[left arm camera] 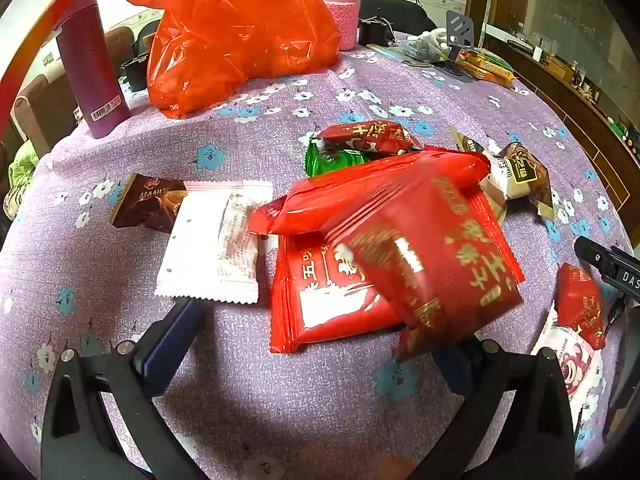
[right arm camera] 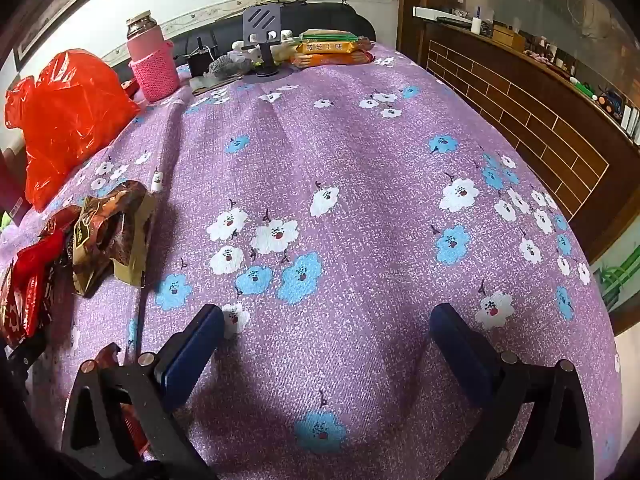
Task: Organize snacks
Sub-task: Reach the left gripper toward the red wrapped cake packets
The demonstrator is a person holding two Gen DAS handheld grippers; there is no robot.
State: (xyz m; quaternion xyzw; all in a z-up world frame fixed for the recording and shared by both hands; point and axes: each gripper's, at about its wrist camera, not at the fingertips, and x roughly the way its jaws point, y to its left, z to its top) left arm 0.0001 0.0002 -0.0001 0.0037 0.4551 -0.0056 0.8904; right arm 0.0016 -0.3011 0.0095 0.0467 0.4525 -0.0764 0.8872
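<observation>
In the left wrist view, snack packets lie spread on the purple flowered tablecloth (left arm camera: 248, 380). A stack of flat red packets (left arm camera: 320, 300) sits between the wide-apart fingers of my left gripper (left arm camera: 316, 336), which is open. A blurred red packet (left arm camera: 432, 256) lies tilted over that stack and hides the right fingertip; no pad presses on it. Around it are a white packet (left arm camera: 212, 244), a brown packet (left arm camera: 148, 204), a green packet (left arm camera: 336, 160) and a brown-and-white packet (left arm camera: 516, 176). My right gripper (right arm camera: 328, 316) is open over bare cloth, with a brown packet (right arm camera: 112, 236) and red packets (right arm camera: 28, 288) to its left.
A red plastic bag (left arm camera: 236, 36), a purple bottle (left arm camera: 92, 64) and a pink flask (left arm camera: 340, 4) stand at the back. Orange biscuit packs (right arm camera: 332, 52) and a phone stand (right arm camera: 262, 36) sit at the far edge. A wooden cabinet (right arm camera: 520, 112) runs along the table's right.
</observation>
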